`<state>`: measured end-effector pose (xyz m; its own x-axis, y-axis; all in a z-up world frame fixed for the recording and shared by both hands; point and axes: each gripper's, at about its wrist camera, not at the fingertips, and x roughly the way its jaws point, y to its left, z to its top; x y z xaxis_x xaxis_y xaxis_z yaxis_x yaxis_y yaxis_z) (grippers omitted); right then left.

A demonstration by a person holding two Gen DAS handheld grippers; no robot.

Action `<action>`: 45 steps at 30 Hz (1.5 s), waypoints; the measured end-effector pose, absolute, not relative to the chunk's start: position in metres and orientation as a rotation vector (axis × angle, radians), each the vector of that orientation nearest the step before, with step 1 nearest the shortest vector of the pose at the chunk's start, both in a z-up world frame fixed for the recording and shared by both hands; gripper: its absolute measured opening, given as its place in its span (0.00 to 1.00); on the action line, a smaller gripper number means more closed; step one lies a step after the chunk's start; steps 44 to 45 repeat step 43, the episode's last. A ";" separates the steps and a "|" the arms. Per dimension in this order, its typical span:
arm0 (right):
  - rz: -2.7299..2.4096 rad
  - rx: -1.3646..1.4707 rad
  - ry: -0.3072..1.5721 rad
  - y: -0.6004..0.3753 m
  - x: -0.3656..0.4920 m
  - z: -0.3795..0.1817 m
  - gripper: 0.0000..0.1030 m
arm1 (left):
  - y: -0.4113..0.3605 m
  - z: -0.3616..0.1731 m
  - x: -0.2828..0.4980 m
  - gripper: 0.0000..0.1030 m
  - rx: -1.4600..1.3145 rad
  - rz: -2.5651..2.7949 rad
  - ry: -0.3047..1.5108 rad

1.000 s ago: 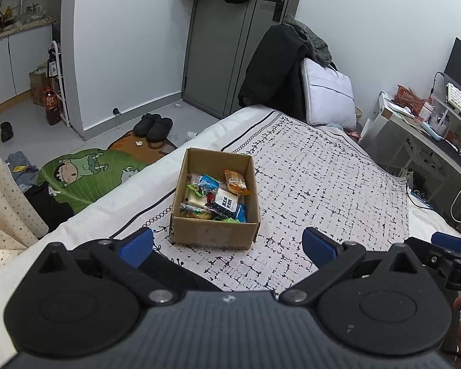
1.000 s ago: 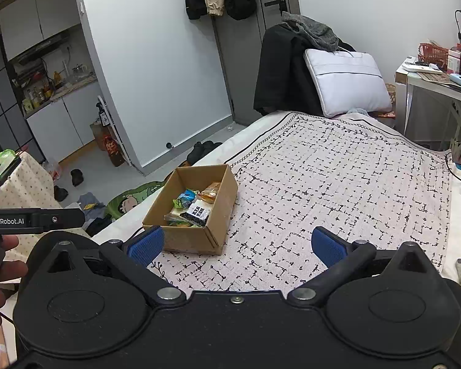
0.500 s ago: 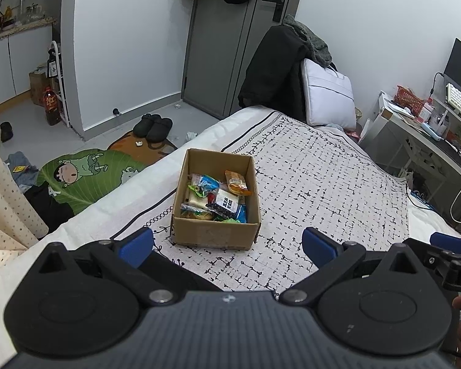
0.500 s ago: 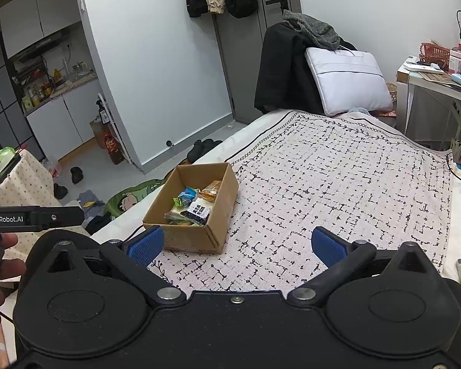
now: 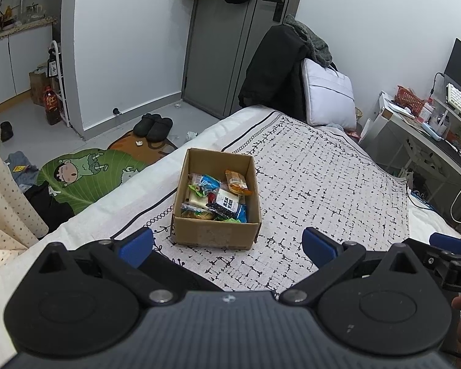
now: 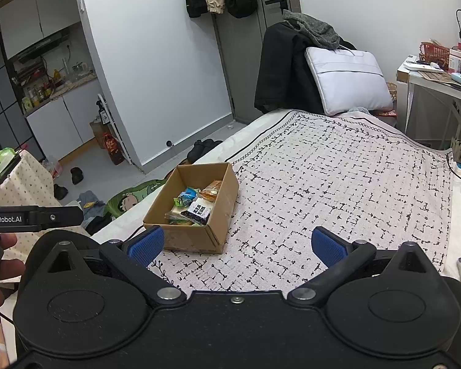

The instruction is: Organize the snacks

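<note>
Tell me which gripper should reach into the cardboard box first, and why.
Left. The left gripper is open and lined up almost straight behind the cardboard box, with the snack packets dead ahead. The right gripper, also open, has the box off to its left, so it would probably need to swing across.

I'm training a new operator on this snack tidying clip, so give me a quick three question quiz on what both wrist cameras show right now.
1. True or false: the left claw is shut on a snack packet.
2. Where are the snack packets lying? A) scattered on the blanket B) inside the cardboard box C) on the desk
3. Fill in: the box sits on the patterned ______ covering the bed.

Key:
1. False. Both the left claw and the right claw are open and hold nothing.
2. B
3. blanket
</note>
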<state>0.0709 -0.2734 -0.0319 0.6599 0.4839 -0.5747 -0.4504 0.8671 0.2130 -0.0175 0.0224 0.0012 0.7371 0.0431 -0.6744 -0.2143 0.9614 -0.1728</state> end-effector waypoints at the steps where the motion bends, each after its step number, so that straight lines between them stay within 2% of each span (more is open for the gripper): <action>1: 0.528 0.053 0.666 -0.274 0.071 -0.032 1.00 | 0.022 0.001 -0.018 1.00 -0.247 0.142 0.729; 45: 0.530 0.045 0.670 -0.267 0.068 -0.035 1.00 | 0.020 0.001 -0.023 1.00 -0.258 0.138 0.730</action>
